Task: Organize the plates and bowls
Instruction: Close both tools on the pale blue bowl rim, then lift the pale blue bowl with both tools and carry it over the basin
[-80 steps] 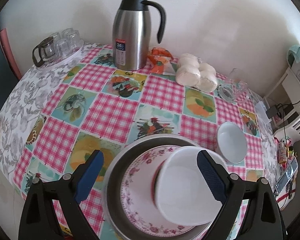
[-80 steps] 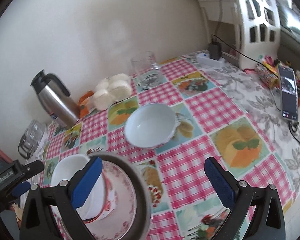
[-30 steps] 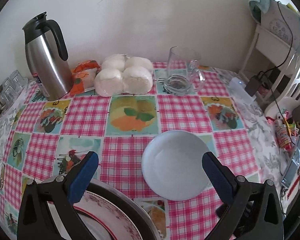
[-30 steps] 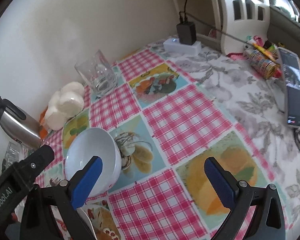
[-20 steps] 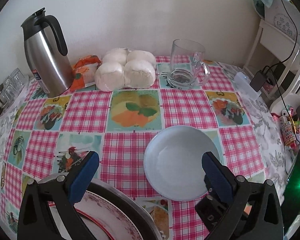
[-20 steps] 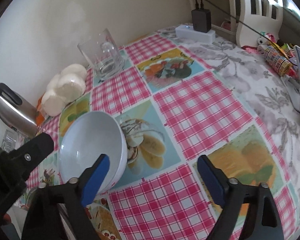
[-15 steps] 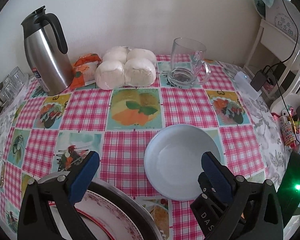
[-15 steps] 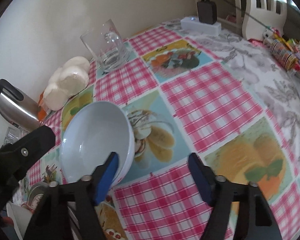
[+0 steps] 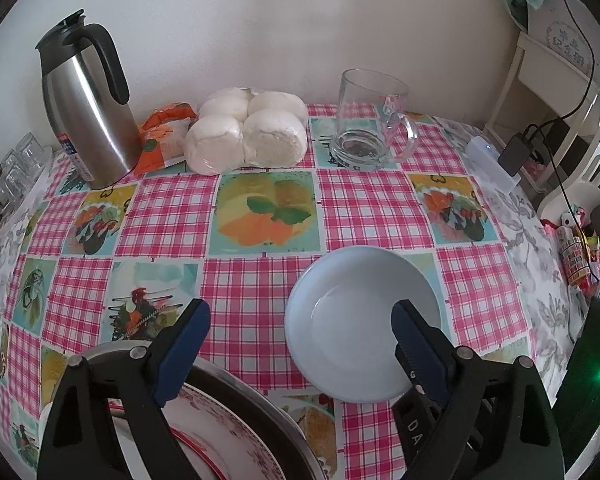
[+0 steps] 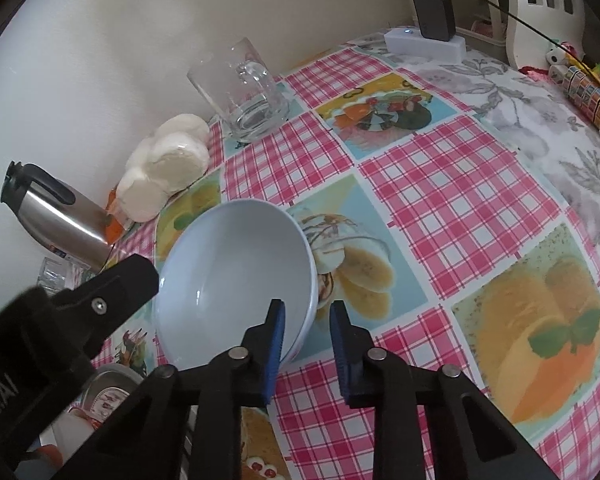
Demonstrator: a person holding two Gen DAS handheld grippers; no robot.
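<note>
**Right gripper narrowing on the bowl rim**

Since the earlier frames your right gripper point(image 10: 306, 334) has gone from wide open to a narrow gap, and it has come in on the near rim of the pale blue bowl point(image 10: 236, 276). In the right wrist view the bowl now fills the centre-left of the frame, with one blue pad inside the wall and the other just outside it. The pads look close to the rim, but you cannot tell from here whether they already pinch it.

The bowl sits on the checked tablecloth point(image 9: 260, 300), lower right of centre in the left wrist view, just beside the steel tray point(image 9: 260, 408) that carries the floral plate point(image 9: 220, 440) at the lower left.

Your left gripper point(image 9: 300, 332) hangs wide open and holds nothing; its right finger overlaps the bowl in the picture, though contact cannot be judged.

To do this step well, seat the rim deep between the right pads before you close fully, since a glazed wall will likely slip from a shallow pinch. Close squarely, then lift straight up before carrying it toward the tray. Mind the left gripper, which is close by and could knock the bowl.
</note>
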